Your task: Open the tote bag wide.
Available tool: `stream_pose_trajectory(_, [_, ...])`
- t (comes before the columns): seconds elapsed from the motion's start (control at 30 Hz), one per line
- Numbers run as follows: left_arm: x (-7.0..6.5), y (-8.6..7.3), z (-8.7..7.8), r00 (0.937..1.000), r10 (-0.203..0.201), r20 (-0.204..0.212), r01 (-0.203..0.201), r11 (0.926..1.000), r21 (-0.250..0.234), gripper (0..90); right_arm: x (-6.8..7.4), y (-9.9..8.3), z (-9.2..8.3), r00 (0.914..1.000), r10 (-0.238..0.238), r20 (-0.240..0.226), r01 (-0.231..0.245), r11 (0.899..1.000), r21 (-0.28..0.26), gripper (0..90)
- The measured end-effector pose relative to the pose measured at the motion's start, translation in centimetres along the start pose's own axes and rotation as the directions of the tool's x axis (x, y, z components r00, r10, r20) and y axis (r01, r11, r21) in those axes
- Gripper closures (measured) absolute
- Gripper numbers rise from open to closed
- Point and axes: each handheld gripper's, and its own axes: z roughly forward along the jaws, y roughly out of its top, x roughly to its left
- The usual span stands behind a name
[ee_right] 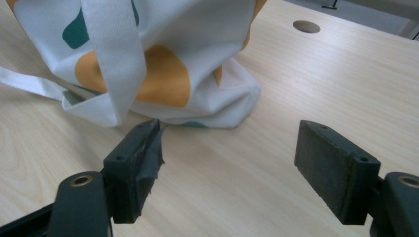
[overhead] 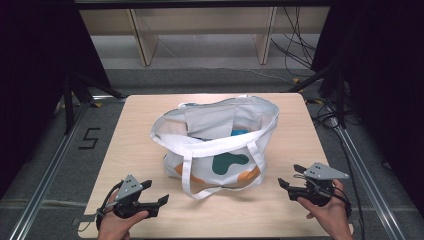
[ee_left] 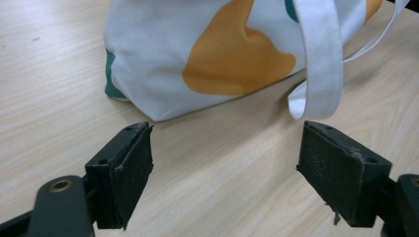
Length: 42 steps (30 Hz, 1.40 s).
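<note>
Pale wood desk stands on a grey floor, with bare surface all around the things on it. At its near left corner the left gripper rests in a hand, jaws spread wide and holding nothing, close to the front edge. Mid-desk sits a white tote bag with teal and orange patches, mouth open, its handle loop drooping toward the front. Open wood lies between bag and each gripper. Near the right front edge, the right gripper is likewise released, jaws apart.
</note>
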Motion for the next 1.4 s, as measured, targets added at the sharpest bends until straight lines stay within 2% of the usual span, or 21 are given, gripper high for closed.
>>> stream_pose_trajectory(0.1, [0.0,0.5,0.0,1.0,0.001,0.002,-0.001,1.0,-0.002,23.1,0.1,0.8,-0.1,0.9998,0.017,-0.01,-0.017,1.0,0.001,30.8])
stream_pose_trajectory(0.13, [0.1,1.0,-0.1,0.9997,0.022,0.015,-0.022,0.9997,-0.005,25.1,0.2,1.2,-0.2,0.9996,0.025,-0.013,-0.025,1.0,0.007,31.9])
stream_pose_trajectory(0.17, [0.1,1.0,-0.1,0.9997,0.022,0.015,-0.022,0.9997,-0.005,25.3,-0.1,1.6,-0.1,0.9998,-0.007,-0.021,0.007,1.0,-0.005,32.6])
stream_pose_trajectory(0.3, [0.2,2.5,-0.2,0.9992,0.023,0.034,-0.022,0.9994,-0.025,31.0,0.0,3.5,-0.1,0.9989,-0.017,-0.044,0.016,1.0,-0.024,40.1])
stream_pose_trajectory(0.37, [0.3,3.7,-0.5,0.9977,0.037,0.057,-0.034,0.9981,-0.051,39.6,-0.2,4.6,-0.1,0.9967,-0.059,-0.056,0.056,0.997,-0.059,43.4])
stream_pose_trajectory(0.43, [0.2,4.1,-0.5,0.9978,0.035,0.057,-0.032,0.9978,-0.058,43.1,0.1,5.6,-0.3,0.9971,-0.042,-0.064,0.039,0.998,-0.051,47.0])
stream_pose_trajectory(0.5, [0.3,4.7,-0.7,0.9964,0.061,0.058,-0.058,0.9968,-0.056,51.4,-0.1,6.4,-0.2,0.9962,-0.07,-0.052,0.065,0.993,-0.094,52.3])
stream_pose_trajectory(0.57, [0.3,5.3,-0.9,0.995,0.074,0.067,-0.07,0.9959,-0.057,59.2,-0.3,6.8,-0.4,0.9959,-0.068,-0.059,0.062,0.994,-0.092,56.3])
stream_pose_trajectory(0.6, [0.3,6.0,-1.0,0.9923,0.106,0.065,-0.101,0.9924,-0.07,63.5,-0.5,7.6,-0.4,0.9953,-0.079,-0.056,0.072,0.989,-0.127,62.6])
stream_pose_trajectory(0.73, [0.0,7.1,-1.2,0.9885,0.133,0.072,-0.126,0.9872,-0.097,75.9,-0.6,8.9,-0.5,0.9932,-0.098,-0.064,0.089,0.987,-0.134,72.2])
stream_pose_trajectory(0.77, [0.0,8.3,-1.1,0.9833,0.172,0.06,-0.165,0.9808,-0.104,80.8,-0.8,10.1,-0.2,0.9866,-0.149,-0.065,0.138,0.978,-0.155,77.9])
stream_pose_trajectory(0.8, [0.0,8.3,-1.1,0.9833,0.172,0.06,-0.165,0.9808,-0.104,82.4,-0.8,10.5,-0.1,0.9862,-0.148,-0.075,0.136,0.98,-0.144,80.2])
stream_pose_trajectory(0.87, [0.2,10.6,-0.8,0.977,0.211,0.031,-0.205,0.9694,-0.135,83.7,-0.8,11.7,0.2,0.9827,-0.172,-0.069,0.16,0.975,-0.155,83.8])
stream_pose_trajectory(0.9, [0.2,10.6,-0.8,0.977,0.211,0.031,-0.205,0.9694,-0.135,84.5,-0.9,12.4,0.4,0.9812,-0.181,-0.068,0.169,0.974,-0.154,85.0])
stream_pose_trajectory(1.0, [1.2,14.0,0.0,0.9762,0.217,-0.006,-0.215,0.9643,-0.154,84.8,-1.0,14.3,1.1,0.9791,-0.197,-0.052,0.186,0.969,-0.161,86.8])
stream_pose_trajectory(1.1, [1.8,15.3,0.5,0.977,0.212,-0.021,-0.213,0.9655,-0.15,84.6,-1.3,15.6,1.6,0.9764,-0.212,-0.043,0.203,0.967,-0.152,87.3])
stream_pose_trajectory(1.2, [3.5,17.3,1.8,0.9798,0.191,-0.059,-0.198,0.9706,-0.138,84.6,-2.3,17.3,2.8,0.9787,-0.205,-0.017,0.201,0.973,-0.113,87.4])
stream_pose_trajectory(1.23, [4.0,17.6,2.2,0.9796,0.189,-0.068,-0.197,0.9718,-0.13,84.8,-2.8,17.6,3.3,0.9716,-0.236,0.001,0.235,0.965,-0.118,87.4])
stream_pose_trajectory(1.27, [4.0,17.6,2.2,0.9796,0.189,-0.068,-0.197,0.9718,-0.13,84.8,-2.8,17.6,3.3,0.9716,-0.236,0.001,0.235,0.965,-0.118,87.4])
stream_pose_trajectory(1.3, [5.1,18.1,3.1,0.9822,0.171,-0.077,-0.18,0.9751,-0.129,85.5,-3.4,17.8,4.1,0.9789,-0.204,0.006,0.204,0.975,-0.092,87.6])
stream_pose_trajectory(1.4, [6.0,18.0,4.5,0.9794,0.164,-0.118,-0.179,0.9754,-0.129,87.5,-3.8,17.6,4.7,0.9844,-0.175,0.011,0.176,0.982,-0.07,87.7])
